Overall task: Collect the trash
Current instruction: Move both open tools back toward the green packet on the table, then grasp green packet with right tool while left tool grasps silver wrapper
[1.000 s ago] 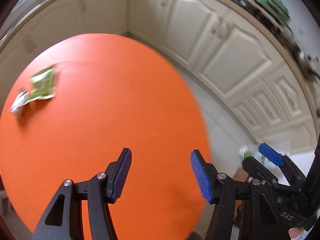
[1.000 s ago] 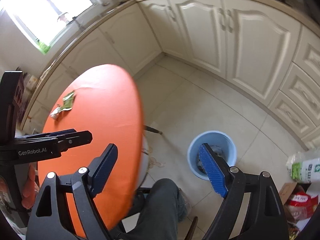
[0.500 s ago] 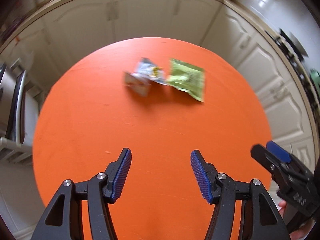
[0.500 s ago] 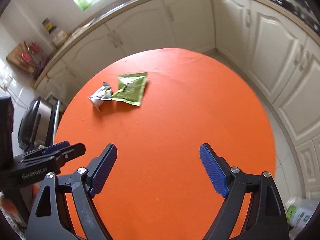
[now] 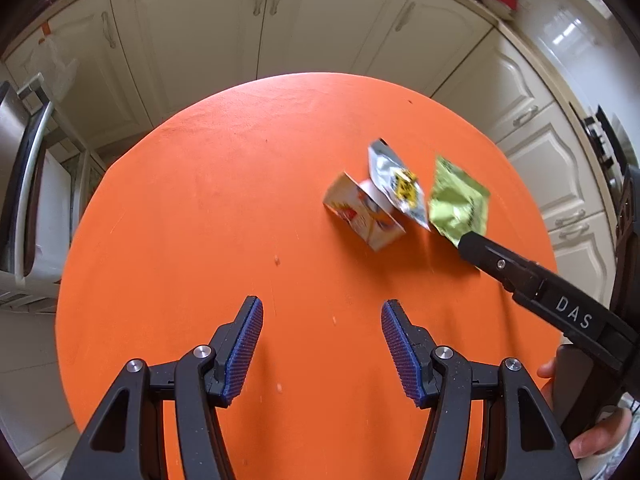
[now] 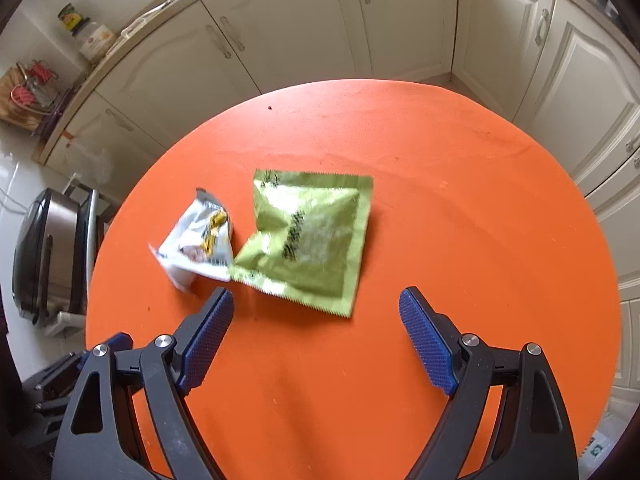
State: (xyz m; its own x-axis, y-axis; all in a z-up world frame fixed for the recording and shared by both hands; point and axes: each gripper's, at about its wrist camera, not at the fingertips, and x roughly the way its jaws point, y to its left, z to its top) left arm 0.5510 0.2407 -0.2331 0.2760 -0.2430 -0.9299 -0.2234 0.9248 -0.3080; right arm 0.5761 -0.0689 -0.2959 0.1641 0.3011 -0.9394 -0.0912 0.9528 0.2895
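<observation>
- Both grippers swung from the floor bin back over the orange table (image 5: 180, 220).
- Right gripper (image 6: 316, 332) and left gripper (image 5: 320, 348) hung open, empty.
- Green wrapper (image 6: 312, 236), silver wrapper (image 6: 200, 240) and small carton (image 5: 360, 216) remained uncollected.

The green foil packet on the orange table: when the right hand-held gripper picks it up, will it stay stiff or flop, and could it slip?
The green foil packet looks creased and nearly flat, so it will probably flop. It seems empty, so likely very light. Its glossy surface may slide on the orange table if pushed.
</observation>
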